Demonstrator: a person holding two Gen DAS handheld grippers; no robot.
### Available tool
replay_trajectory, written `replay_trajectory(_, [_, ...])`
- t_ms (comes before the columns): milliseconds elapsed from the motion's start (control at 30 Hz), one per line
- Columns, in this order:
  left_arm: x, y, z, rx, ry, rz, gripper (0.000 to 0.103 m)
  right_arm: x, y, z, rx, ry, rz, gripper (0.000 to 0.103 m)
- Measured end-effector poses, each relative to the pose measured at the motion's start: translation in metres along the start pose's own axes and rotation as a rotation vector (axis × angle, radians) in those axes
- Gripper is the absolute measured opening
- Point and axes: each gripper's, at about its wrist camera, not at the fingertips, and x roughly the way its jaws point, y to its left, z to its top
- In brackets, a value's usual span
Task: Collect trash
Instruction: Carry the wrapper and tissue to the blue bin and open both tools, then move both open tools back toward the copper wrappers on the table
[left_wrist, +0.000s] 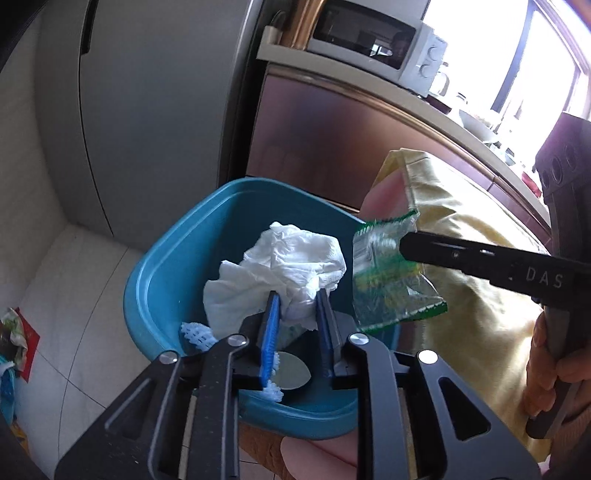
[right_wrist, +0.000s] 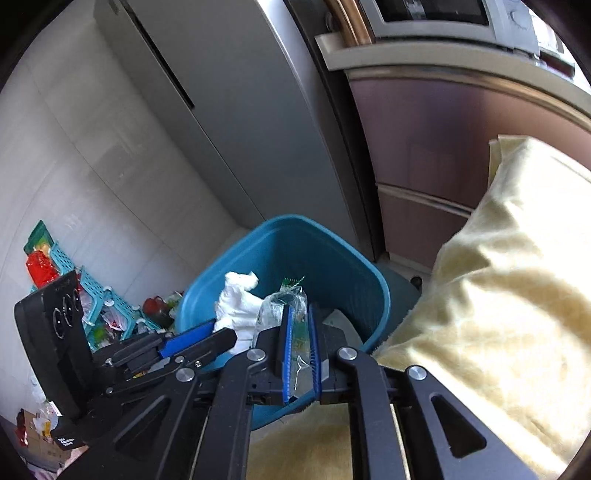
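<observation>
The left hand-held gripper (left_wrist: 297, 317) pinches a crumpled white tissue (left_wrist: 284, 266) between its blue pads, just above the open mouth of the blue bin (left_wrist: 166, 266). The right hand-held gripper (right_wrist: 300, 354) holds a clear wrapper with green print (right_wrist: 291, 321) between its fingers; the wrapper hangs at the right rim of the bin. Both pieces of trash are therefore over the bin, not yet inside. A white foam net (left_wrist: 197, 334) already lies in the bin. The step in hand seems to be the drop. The next move probably calls for opening the fingers while each piece hangs inside the rim, because light paper and film can stick to the pads or drift out. More litter (right_wrist: 110, 317) lies on the floor (right_wrist: 110, 206) beside the bin.
</observation>
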Motion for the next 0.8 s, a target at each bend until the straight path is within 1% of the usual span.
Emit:
replay_trajectory(67, [0.005, 0.003, -0.001, -0.014, 0.011, 0.001, 0.022, 0.003, -0.001, 0.0, 0.009, 0.009, 0.004, 0.01])
replay_trajectory(167, [0.009, 0.003, -0.002, -0.022, 0.018, 0.01, 0.022, 0.005, -0.002, 0.003, 0.015, 0.0, 0.006, 0.012])
replay_trajectory(233, [0.011, 0.002, 0.002, -0.026, 0.017, 0.015, 0.026, 0.003, -0.004, 0.001, 0.02, -0.003, 0.006, 0.014])
replay_trajectory(300, [0.01, 0.0, 0.004, -0.031, 0.01, 0.015, 0.028, 0.001, -0.007, 0.0, 0.025, -0.007, 0.011, 0.014])
replay_trajectory(333, [0.009, 0.0, 0.004, -0.03, 0.005, 0.012, 0.032, -0.002, -0.008, -0.001, 0.027, -0.011, 0.015, 0.015])
replay_trajectory(367, [0.008, 0.0, 0.004, -0.031, 0.001, 0.016, 0.034, -0.007, -0.01, -0.003, 0.031, -0.017, 0.02, 0.015])
replay_trajectory(433, [0.005, -0.002, 0.004, -0.032, -0.007, 0.021, 0.034, -0.017, -0.011, -0.007, 0.029, -0.029, 0.035, 0.016])
replay_trajectory(533, [-0.004, -0.007, 0.005, -0.027, -0.029, 0.01, 0.034, -0.042, -0.014, -0.016, 0.009, -0.063, 0.051, 0.018])
replay_trajectory(567, [-0.009, -0.01, 0.004, -0.021, -0.038, -0.002, 0.035, -0.052, -0.015, -0.02, 0.003, -0.078, 0.057, 0.022])
replay_trajectory(600, [-0.013, -0.014, 0.004, -0.012, -0.049, -0.013, 0.036, -0.065, -0.016, -0.024, -0.007, -0.096, 0.064, 0.023])
replay_trajectory(633, [-0.019, -0.021, 0.004, 0.004, -0.065, -0.025, 0.04, -0.076, -0.017, -0.028, -0.015, -0.114, 0.066, 0.025])
replay_trajectory(667, [-0.025, -0.027, 0.003, 0.017, -0.079, -0.035, 0.042, -0.086, -0.02, -0.031, -0.022, -0.131, 0.067, 0.026])
replay_trajectory(700, [-0.031, -0.034, 0.003, 0.034, -0.095, -0.051, 0.044, -0.098, -0.021, -0.035, -0.033, -0.15, 0.067, 0.026])
replay_trajectory(767, [-0.043, -0.053, -0.001, 0.073, -0.119, -0.099, 0.045, -0.128, -0.029, -0.048, -0.045, -0.205, 0.053, 0.03])
replay_trajectory(800, [-0.048, -0.062, -0.002, 0.094, -0.129, -0.118, 0.047, -0.14, -0.033, -0.053, -0.042, -0.222, 0.047, 0.03])
